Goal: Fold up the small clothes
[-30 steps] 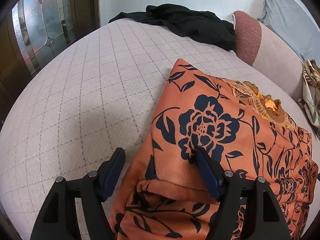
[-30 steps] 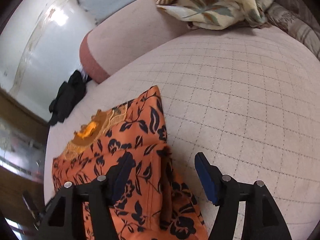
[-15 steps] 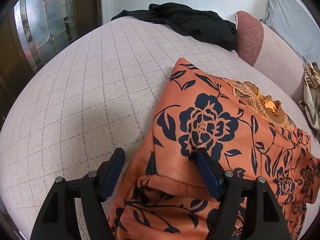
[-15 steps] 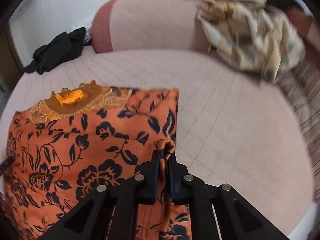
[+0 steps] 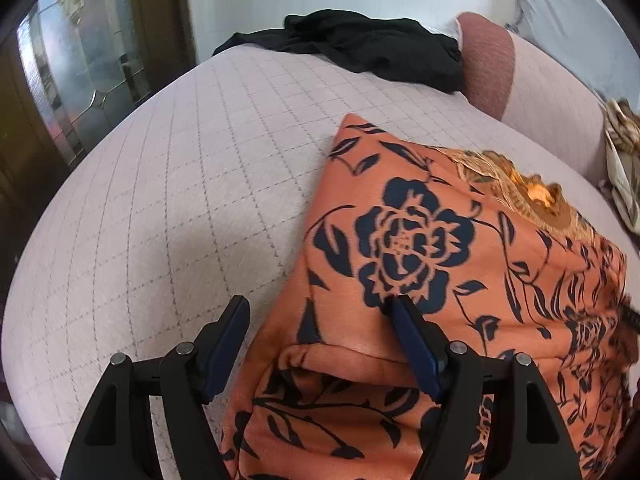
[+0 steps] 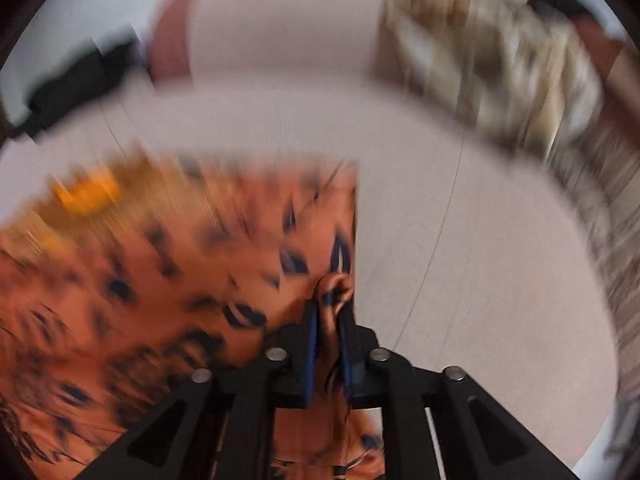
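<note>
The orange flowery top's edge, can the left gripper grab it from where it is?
Probably yes: the left gripper stands open astride the orange top's folded edge, nothing blocking.

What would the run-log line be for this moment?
task: fold | right gripper: shut on orange floral garment edge | left gripper: open, astride garment's other edge | surface: quilted pink bed

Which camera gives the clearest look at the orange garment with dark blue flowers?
The left wrist view: the orange floral garment is sharp there, its flower print and embroidered neckline plain. The right wrist view shows it blurred, with a bunched fold pinched in the right gripper.
</note>
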